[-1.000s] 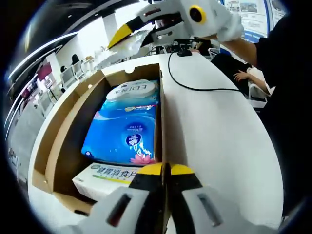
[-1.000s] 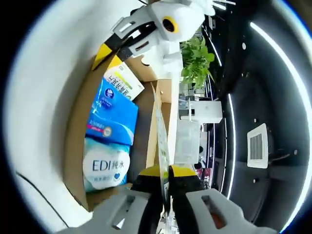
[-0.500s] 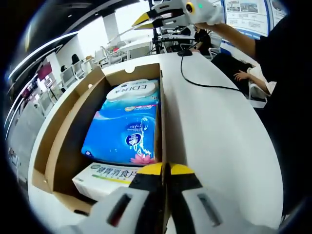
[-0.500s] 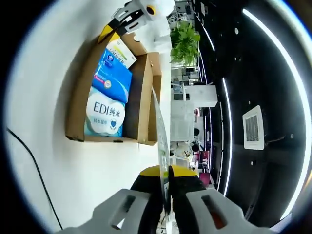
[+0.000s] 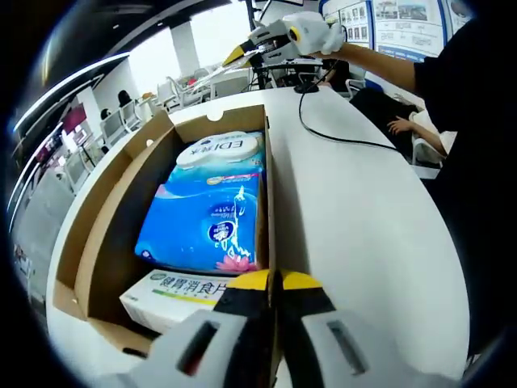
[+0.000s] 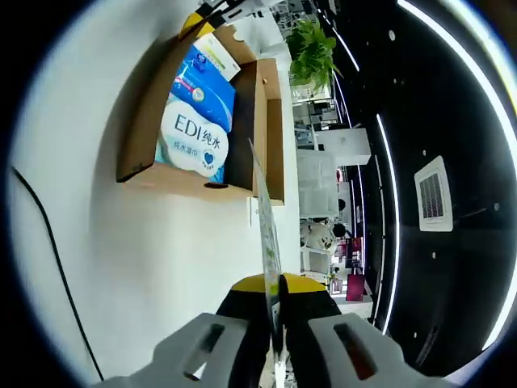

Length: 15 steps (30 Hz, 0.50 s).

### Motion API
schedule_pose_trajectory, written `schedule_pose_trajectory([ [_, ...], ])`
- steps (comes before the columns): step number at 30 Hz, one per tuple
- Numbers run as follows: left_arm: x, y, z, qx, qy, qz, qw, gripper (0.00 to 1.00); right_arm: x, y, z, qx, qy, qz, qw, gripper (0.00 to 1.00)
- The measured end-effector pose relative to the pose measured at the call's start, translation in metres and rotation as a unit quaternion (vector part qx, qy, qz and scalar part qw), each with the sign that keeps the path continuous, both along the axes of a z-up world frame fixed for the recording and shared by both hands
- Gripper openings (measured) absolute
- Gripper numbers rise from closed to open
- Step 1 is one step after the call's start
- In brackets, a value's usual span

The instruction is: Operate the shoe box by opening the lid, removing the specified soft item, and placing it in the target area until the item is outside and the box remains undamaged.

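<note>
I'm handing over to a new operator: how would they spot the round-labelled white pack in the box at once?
Start at the open cardboard shoe box on the white table. Three packs lie in a row inside. The white pack is at the end farthest from the left gripper, beyond the blue pack; it alone bears a round white label with blue EDI lettering.

Both views are bright and sharp at the centre, with strong fisheye bending toward the edges. The white table (image 5: 371, 218) glares almost to blankness, most of all in the right gripper view. Long ceiling light strips (image 6: 477, 89) give the light, perhaps helped by windows far behind. The open box (image 5: 121, 202) holds soft shadow along its inner walls. Distant parts blur.
</note>
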<state>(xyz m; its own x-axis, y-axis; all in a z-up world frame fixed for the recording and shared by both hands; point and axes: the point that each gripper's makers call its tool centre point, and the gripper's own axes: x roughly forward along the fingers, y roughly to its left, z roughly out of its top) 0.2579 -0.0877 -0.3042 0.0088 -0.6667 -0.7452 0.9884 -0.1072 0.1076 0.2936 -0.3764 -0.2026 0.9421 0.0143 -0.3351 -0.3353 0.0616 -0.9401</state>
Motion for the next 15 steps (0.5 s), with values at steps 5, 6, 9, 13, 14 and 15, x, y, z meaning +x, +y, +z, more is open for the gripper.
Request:
schedule_pose_trajectory([
  [5, 0.000, 0.000, 0.000, 0.000, -0.001, -0.001, 1.0000, 0.02, 0.000, -0.009, -0.024, 0.007, 0.028, -0.005, 0.9996, 0.01],
  [6, -0.001, 0.000, 0.000, 0.000, -0.001, 0.000, 1.0000, 0.02, 0.001, -0.011, -0.030, 0.009, 0.035, -0.008, 0.9993, 0.01],
  [9, -0.001, 0.001, 0.000, 0.000, -0.002, 0.000, 1.0000, 0.02, 0.003, -0.016, -0.042, 0.017, 0.047, -0.010, 0.9987, 0.01],
  [13, -0.001, 0.001, 0.000, 0.000, -0.002, -0.001, 1.0000, 0.02, 0.005, -0.019, -0.056, 0.033, 0.066, -0.016, 0.9972, 0.01],
  [14, -0.001, 0.001, 0.000, 0.000, -0.002, -0.001, 1.0000, 0.02, 0.006, -0.019, -0.058, 0.033, 0.069, -0.017, 0.9970, 0.01],
  [15, -0.001, 0.001, 0.000, 0.000, -0.002, -0.001, 1.0000, 0.02, 0.006, -0.020, -0.062, 0.035, 0.074, -0.019, 0.9964, 0.01],
])
